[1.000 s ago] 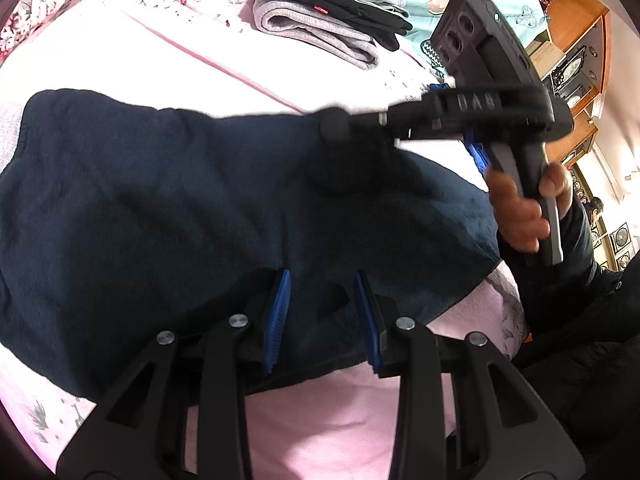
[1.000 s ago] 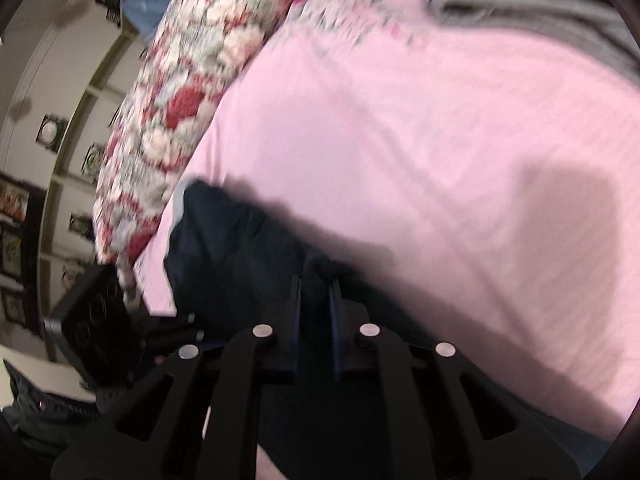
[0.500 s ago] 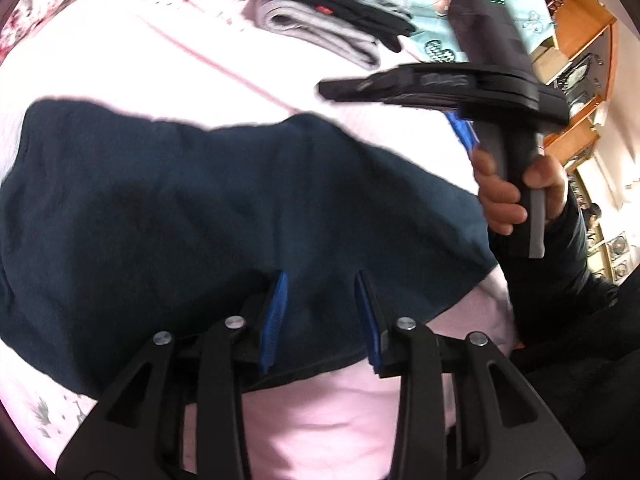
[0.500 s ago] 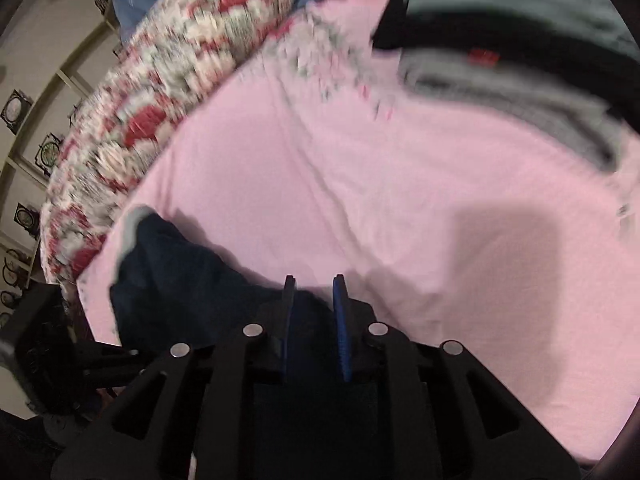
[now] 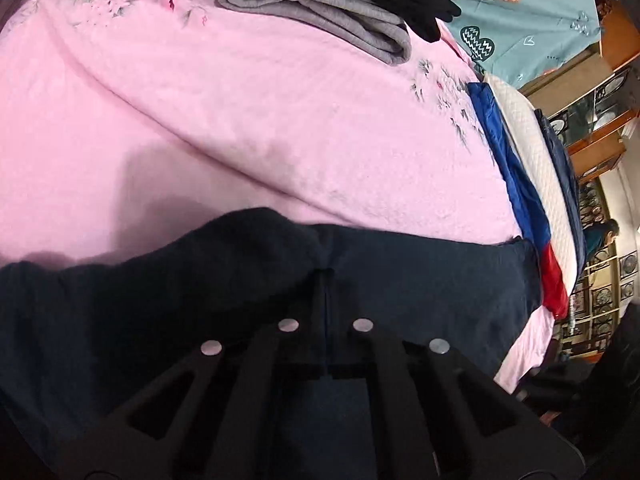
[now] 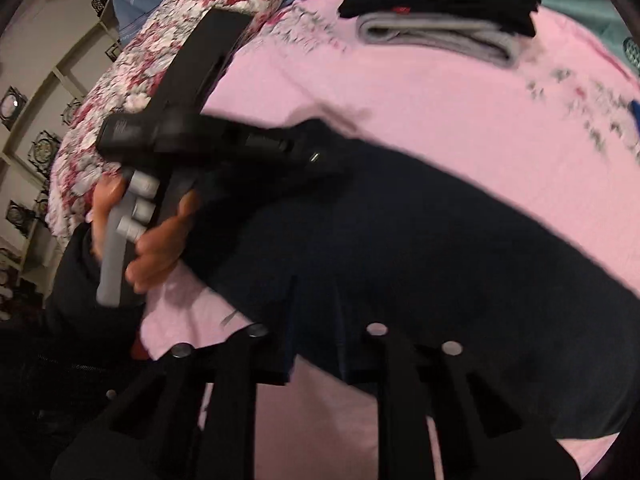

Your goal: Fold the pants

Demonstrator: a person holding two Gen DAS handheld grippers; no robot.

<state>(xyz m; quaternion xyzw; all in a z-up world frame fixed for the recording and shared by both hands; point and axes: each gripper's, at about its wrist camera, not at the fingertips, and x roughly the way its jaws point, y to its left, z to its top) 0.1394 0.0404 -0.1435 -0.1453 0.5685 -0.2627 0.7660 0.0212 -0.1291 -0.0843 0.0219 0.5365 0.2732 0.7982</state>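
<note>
Dark navy pants lie bunched on the pink bedspread. In the left wrist view my left gripper is shut, pinching a raised fold of the pants at their far edge. The right wrist view shows the pants spread across the bed, with my right gripper open low over their near edge and cloth visible between its fingers. That view also shows the left gripper, held by a hand, its tip down on the far left part of the pants.
A stack of folded grey and black clothes sits at the far side of the bed. A floral pillow lies far left. Blue and red fabric hangs at the bed's right edge, with a teal sheet beyond.
My left gripper went from open above the pants to shut on a fold of them. My right gripper, shut on the pants before, now stands open and has swung over the near edge.
</note>
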